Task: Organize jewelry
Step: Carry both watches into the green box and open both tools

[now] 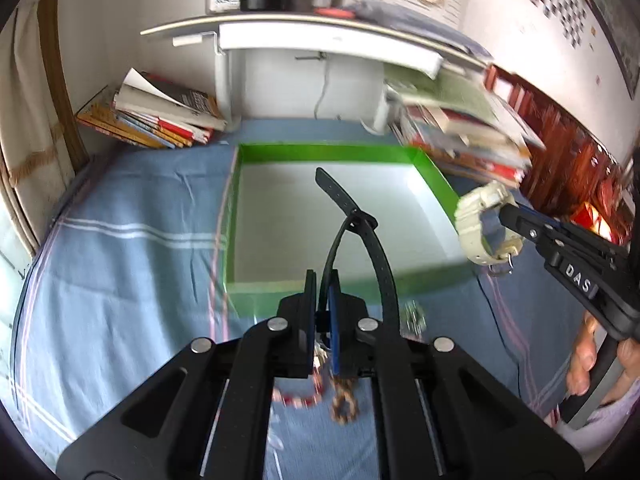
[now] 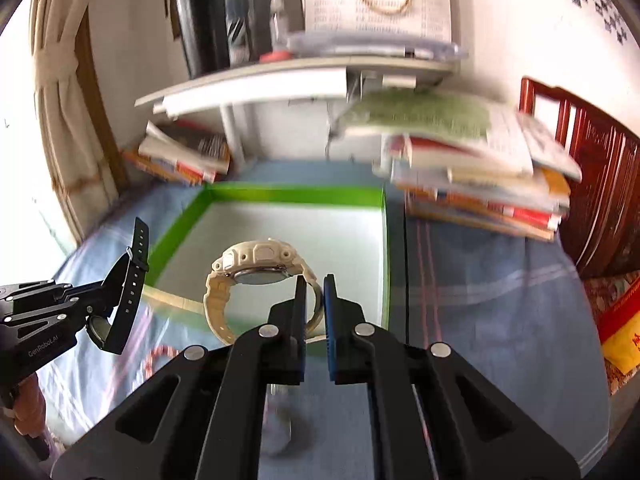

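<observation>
A home bedroom: blue bedsheet (image 1: 120,240), stacked books (image 2: 480,176), a curtain (image 2: 68,92)

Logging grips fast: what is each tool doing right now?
Left tool: shut on the black watch strap.
Right tool: shut on the cream watch strap.

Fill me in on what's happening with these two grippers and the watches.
A person holds a gripper in each hand. The left gripper is shut on a black watch, the right gripper on a cream watch, both lifted above the blue cloth near the green-walled box, which looks empty. A beaded bracelet and other small pieces lie on the cloth.
</observation>
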A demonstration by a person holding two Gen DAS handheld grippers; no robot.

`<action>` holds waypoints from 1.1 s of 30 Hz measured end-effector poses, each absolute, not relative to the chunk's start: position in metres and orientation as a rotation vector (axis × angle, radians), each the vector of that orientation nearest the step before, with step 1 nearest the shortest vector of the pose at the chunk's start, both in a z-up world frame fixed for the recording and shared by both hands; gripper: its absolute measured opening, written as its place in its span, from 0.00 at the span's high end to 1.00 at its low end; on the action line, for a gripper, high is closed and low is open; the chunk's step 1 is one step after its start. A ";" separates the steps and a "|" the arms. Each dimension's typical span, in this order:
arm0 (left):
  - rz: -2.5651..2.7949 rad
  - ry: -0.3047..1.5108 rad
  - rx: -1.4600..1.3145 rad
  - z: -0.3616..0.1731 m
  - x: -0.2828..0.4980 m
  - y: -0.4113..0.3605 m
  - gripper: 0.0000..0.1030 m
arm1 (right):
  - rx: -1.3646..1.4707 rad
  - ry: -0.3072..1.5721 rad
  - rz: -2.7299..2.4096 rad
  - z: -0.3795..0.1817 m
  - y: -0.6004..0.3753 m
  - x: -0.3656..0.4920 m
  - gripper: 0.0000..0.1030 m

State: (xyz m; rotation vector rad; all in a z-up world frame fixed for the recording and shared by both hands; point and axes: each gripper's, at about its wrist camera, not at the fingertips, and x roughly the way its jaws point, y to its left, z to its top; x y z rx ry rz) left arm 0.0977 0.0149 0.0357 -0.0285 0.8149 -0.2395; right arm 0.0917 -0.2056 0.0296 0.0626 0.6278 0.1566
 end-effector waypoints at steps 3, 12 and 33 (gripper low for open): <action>-0.235 0.825 -0.065 0.034 0.128 0.020 0.94 | 0.083 0.656 0.140 0.021 -0.203 0.117 0.92; -0.181 0.905 -0.056 -0.003 0.185 0.013 0.94 | 0.097 0.749 0.088 -0.020 -0.204 0.153 0.91; -0.034 0.930 0.012 -0.033 0.077 0.044 0.47 | 0.113 0.957 0.185 -0.067 -0.207 0.067 0.62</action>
